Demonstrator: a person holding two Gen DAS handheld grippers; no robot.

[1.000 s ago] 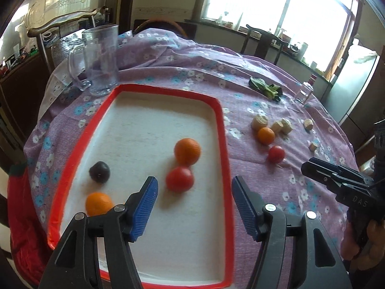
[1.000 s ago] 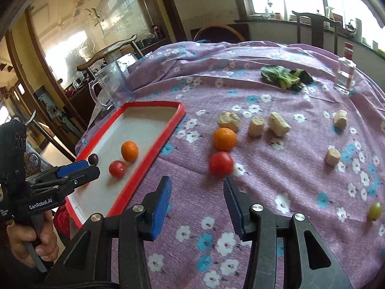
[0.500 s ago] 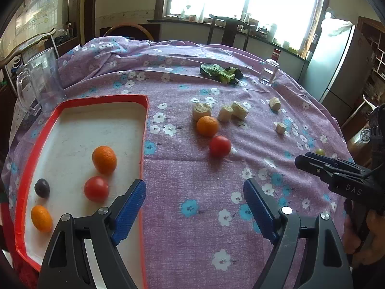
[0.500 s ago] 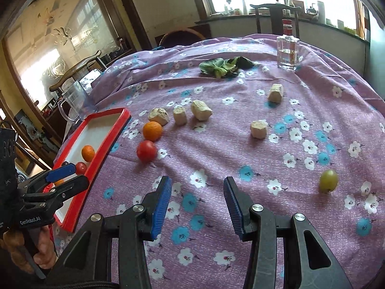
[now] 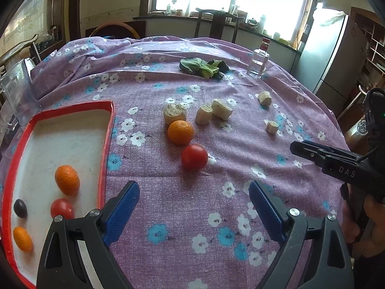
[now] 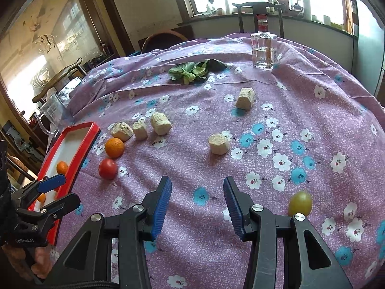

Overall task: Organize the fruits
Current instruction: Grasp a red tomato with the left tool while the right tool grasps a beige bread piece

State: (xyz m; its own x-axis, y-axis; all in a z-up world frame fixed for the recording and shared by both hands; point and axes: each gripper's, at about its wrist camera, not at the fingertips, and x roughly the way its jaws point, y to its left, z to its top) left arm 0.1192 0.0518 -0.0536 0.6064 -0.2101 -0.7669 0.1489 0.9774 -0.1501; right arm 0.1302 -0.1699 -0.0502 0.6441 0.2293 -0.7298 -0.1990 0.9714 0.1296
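Note:
A red-rimmed white tray (image 5: 105, 130) at the left holds two oranges (image 5: 67, 180), a red tomato (image 5: 61, 208) and a dark plum (image 5: 20, 208). On the purple cloth lie a loose orange (image 5: 180, 132) and a red tomato (image 5: 194, 157), also in the right wrist view (image 6: 107, 168). A green fruit (image 6: 300, 203) lies at the near right. My left gripper (image 5: 194, 203) is open and empty, just short of the tomato. My right gripper (image 6: 197, 201) is open and empty over bare cloth.
Several beige chunks (image 5: 221, 112) lie beyond the loose fruit. A leafy green (image 5: 204, 67) and a glass bottle (image 6: 263, 50) stand at the back. A clear glass mug (image 5: 18, 94) stands behind the tray. Chairs surround the table.
My left gripper has swung right from over the tray toward the loose tomato. My right gripper has swung right, away from the tomato, bringing the green fruit into view.

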